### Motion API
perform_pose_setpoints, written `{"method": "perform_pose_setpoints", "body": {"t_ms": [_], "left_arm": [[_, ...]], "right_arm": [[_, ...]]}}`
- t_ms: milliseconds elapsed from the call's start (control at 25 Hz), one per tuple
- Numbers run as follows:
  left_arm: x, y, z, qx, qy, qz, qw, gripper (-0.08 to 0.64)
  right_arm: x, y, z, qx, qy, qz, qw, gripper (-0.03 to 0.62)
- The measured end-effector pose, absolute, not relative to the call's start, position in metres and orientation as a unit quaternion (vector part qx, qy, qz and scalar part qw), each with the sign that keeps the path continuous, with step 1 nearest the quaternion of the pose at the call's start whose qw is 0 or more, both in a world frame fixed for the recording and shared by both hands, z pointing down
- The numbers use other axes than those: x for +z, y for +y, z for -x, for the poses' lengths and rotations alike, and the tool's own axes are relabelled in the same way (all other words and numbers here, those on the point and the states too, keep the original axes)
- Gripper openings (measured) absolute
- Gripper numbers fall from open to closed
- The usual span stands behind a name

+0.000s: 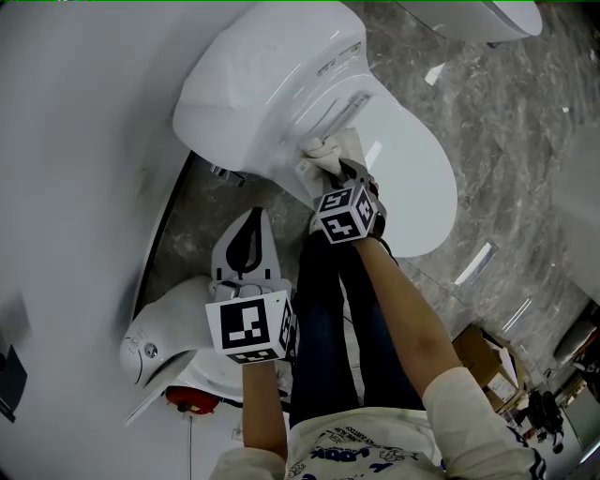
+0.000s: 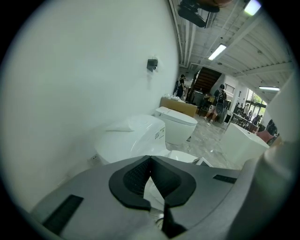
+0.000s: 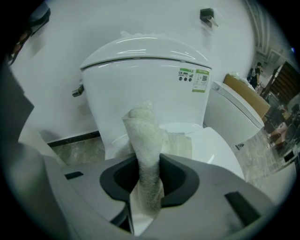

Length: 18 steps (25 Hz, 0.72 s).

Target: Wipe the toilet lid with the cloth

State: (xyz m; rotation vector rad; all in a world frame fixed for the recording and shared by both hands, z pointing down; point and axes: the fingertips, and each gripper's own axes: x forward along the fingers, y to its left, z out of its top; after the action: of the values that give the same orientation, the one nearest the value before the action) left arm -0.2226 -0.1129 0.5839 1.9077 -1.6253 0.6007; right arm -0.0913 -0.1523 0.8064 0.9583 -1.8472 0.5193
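Note:
A white toilet stands against the wall, its tank at the upper left and its closed lid stretching to the right. My right gripper is shut on a pale, rolled cloth at the lid's rear, by the hinge. In the right gripper view the cloth sticks up between the jaws of that gripper, in front of the tank and the lid. My left gripper hangs left of the toilet, shut and empty, and its jaws meet in its own view.
The white wall runs along the left. A second white fixture with a red part sits at the lower left. Another toilet is at the top right, and a cardboard box lies on the marble floor.

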Motion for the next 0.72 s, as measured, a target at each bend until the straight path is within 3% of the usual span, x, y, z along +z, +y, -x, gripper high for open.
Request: {"method": "perform_pose_setpoints", "body": {"t_ms": [720], "left_arm": [[0.583,-0.099,0.232,0.227,-0.618,-0.7,0.277,0.003]], "right_arm": [[0.809,-0.085,0.108,0.197,-0.793,-0.318,0.48,0.1]]}}
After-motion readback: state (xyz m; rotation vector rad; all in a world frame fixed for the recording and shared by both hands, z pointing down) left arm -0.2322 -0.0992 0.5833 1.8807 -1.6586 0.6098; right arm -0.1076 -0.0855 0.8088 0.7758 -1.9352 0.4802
